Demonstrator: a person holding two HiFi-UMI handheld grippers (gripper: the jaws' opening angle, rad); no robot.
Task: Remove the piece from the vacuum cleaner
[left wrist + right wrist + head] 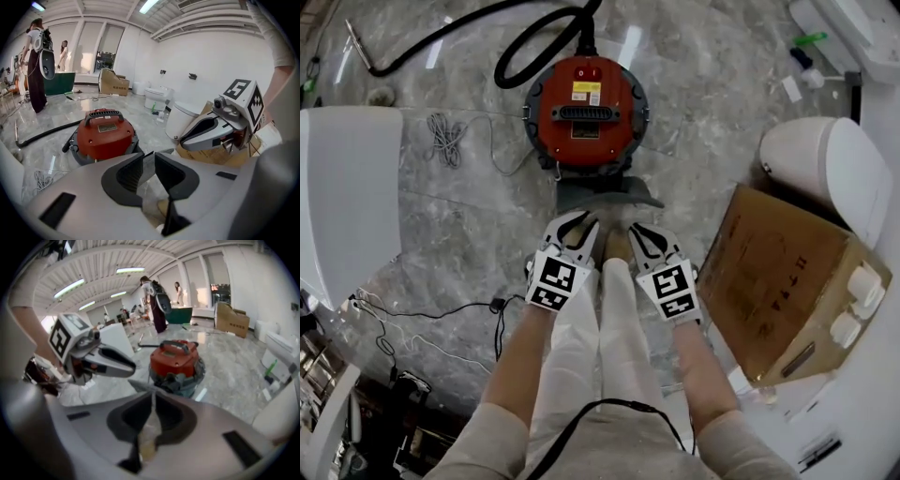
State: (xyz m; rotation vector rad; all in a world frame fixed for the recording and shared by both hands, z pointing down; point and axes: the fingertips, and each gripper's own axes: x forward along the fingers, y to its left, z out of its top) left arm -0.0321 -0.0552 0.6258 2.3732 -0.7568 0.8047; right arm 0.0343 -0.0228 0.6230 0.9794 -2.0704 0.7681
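Note:
The red vacuum cleaner [586, 108] stands on the marble floor, its black hose [534, 37] looping away at the back. A flat grey piece [607, 194] hangs just in front of its base, clear of the body. My right gripper [639, 230] is shut on the piece's near edge, and in the right gripper view the thin plate [143, 385] is pinched between the pads. My left gripper [581, 223] is at the piece's left side. In the left gripper view its jaws stand slightly apart, and the plate [146, 168] passes between them without being pressed.
A cardboard box [787, 281] lies close on the right with white fixtures [825, 169] behind it. A white panel [347, 197] is on the left, and loose cables [445, 136] lie on the floor. People [36, 61] stand far back in the room.

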